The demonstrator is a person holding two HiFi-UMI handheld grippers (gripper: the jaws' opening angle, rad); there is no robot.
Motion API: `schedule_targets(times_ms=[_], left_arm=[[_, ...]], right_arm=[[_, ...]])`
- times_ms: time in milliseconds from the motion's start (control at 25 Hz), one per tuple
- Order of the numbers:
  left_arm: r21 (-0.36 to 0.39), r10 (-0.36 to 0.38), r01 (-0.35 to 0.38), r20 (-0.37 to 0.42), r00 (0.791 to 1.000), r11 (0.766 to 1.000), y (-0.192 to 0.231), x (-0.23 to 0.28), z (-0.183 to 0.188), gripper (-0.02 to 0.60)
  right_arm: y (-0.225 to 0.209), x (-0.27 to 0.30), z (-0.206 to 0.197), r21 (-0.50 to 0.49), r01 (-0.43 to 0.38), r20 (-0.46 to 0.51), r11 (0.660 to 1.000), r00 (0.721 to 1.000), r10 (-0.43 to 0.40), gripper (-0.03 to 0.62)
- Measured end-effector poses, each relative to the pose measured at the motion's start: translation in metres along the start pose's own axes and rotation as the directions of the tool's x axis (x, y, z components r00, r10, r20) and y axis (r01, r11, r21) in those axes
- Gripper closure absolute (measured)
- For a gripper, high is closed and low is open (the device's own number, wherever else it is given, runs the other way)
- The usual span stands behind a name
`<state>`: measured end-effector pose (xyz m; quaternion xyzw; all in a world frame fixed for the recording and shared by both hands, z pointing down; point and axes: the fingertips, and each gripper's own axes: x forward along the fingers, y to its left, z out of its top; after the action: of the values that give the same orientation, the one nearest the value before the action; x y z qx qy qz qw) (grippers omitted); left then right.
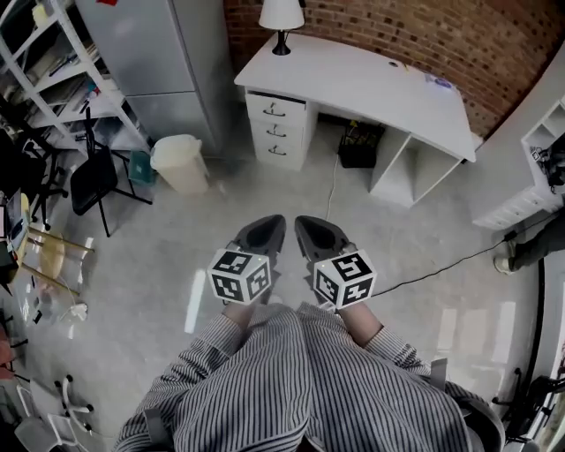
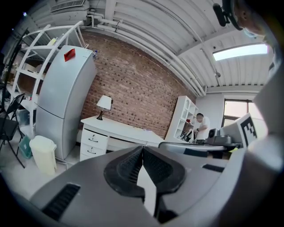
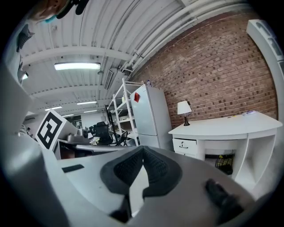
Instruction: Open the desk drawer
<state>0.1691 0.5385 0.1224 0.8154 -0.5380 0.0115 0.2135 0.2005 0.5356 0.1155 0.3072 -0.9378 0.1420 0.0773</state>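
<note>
A white desk (image 1: 371,84) stands against the brick wall, some way ahead of me. Its drawer stack (image 1: 277,131) has three closed drawers with dark handles, under a small lamp (image 1: 282,18). The same drawers (image 2: 94,144) show in the left gripper view, and the top drawer (image 3: 185,145) in the right gripper view. My left gripper (image 1: 269,226) and right gripper (image 1: 307,226) are held side by side over the floor, well short of the desk. Both are shut with nothing between the jaws.
A grey fridge (image 1: 163,62) stands left of the desk, with a cream bin (image 1: 180,161) and a black folding chair (image 1: 93,177) nearby. Shelving (image 1: 53,71) lines the far left. A black cable (image 1: 441,265) crosses the floor at right. A black basket (image 1: 360,146) sits under the desk.
</note>
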Motion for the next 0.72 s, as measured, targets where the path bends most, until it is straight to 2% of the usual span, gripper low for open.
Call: schedule_targets(times_ms=[240,440,720], left_arm=[[0.022,-0.042,0.042,-0.013,0.999,0.999,0.051,0.027,0.027,0.569],[0.014,-0.038,0.038,-0.036,0.999,0.999,0.079,0.035,0.024,0.569],[-0.069,-0.09,0.086,-0.062,0.994,0.994,0.095,0.043,0.016,0.569]], right_arm=[[-0.021,0.059,0.02,0.02,0.05,0.012,0.999,0.999,-0.05,0.577],[-0.025,0.086,0.019,0.031,0.038,-0.017,0.999,0.999,-0.038,0.577],[-0.037,0.105,0.005,0.063,0.058,-0.076,0.996,0.996,-0.053,0.577]])
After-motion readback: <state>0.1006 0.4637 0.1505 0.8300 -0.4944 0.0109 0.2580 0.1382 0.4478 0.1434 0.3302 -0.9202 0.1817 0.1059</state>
